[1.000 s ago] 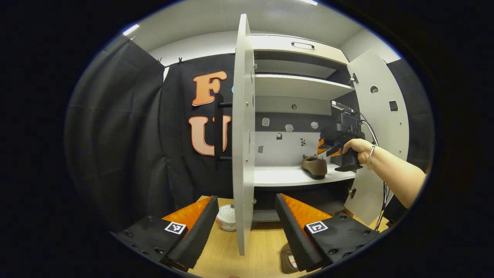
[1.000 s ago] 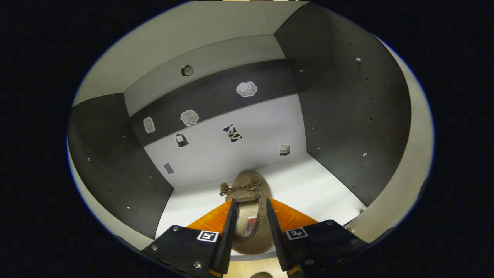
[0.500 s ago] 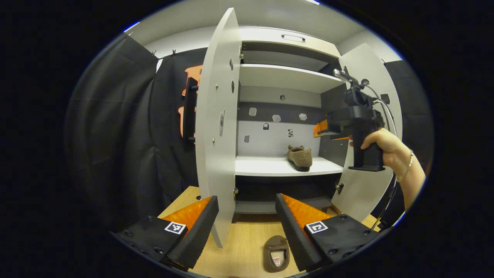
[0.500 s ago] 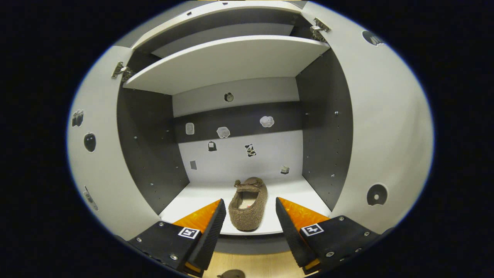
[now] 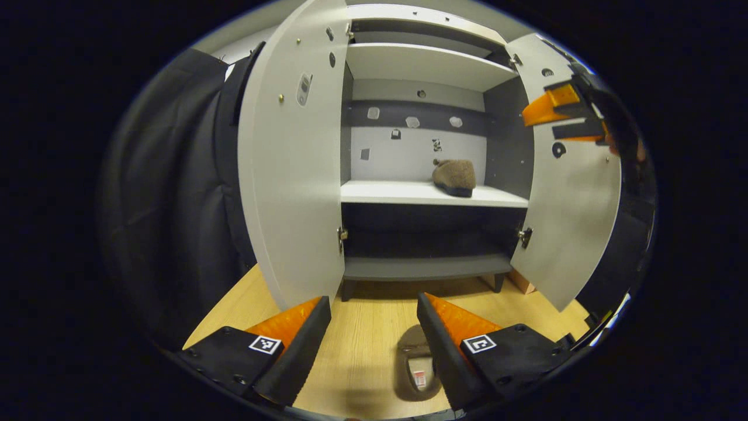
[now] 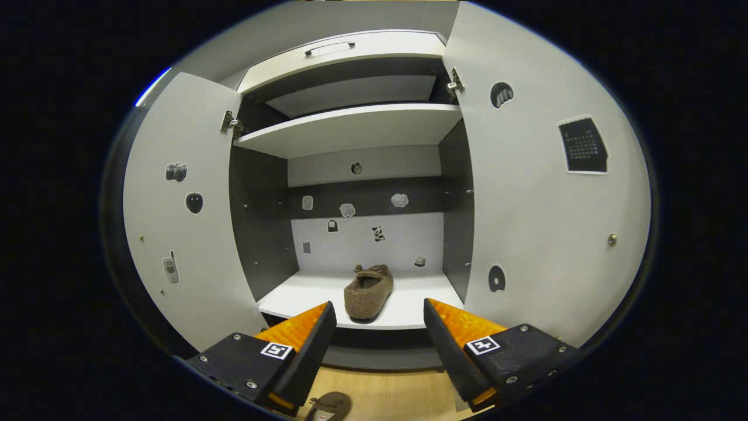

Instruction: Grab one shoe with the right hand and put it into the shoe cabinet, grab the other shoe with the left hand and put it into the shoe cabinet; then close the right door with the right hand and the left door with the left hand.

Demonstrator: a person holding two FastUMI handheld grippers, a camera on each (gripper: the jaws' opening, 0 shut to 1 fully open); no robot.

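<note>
Below the left gripper (image 5: 374,339), a brown shoe on the floor (image 5: 418,365) is seen lying on the pale wooden floor (image 5: 362,327), just in front of the shoe cabinet (image 5: 429,266). Its long axis runs roughly away from the camera, toward the cabinet, and it sits just under and inside the right-hand finger, so it is judged a slight shift sideways would be needed to centre it. The left jaws are spread wide and empty. This gripper is far the nearer one. The right gripper (image 6: 377,336), likewise spread and empty, is held back before the cabinet. A matching shoe on the shelf (image 6: 368,292) rests toward the right. Open shelf is left beside it. Both the left door (image 5: 289,175) and the right door (image 5: 570,193) stand wide open.
</note>
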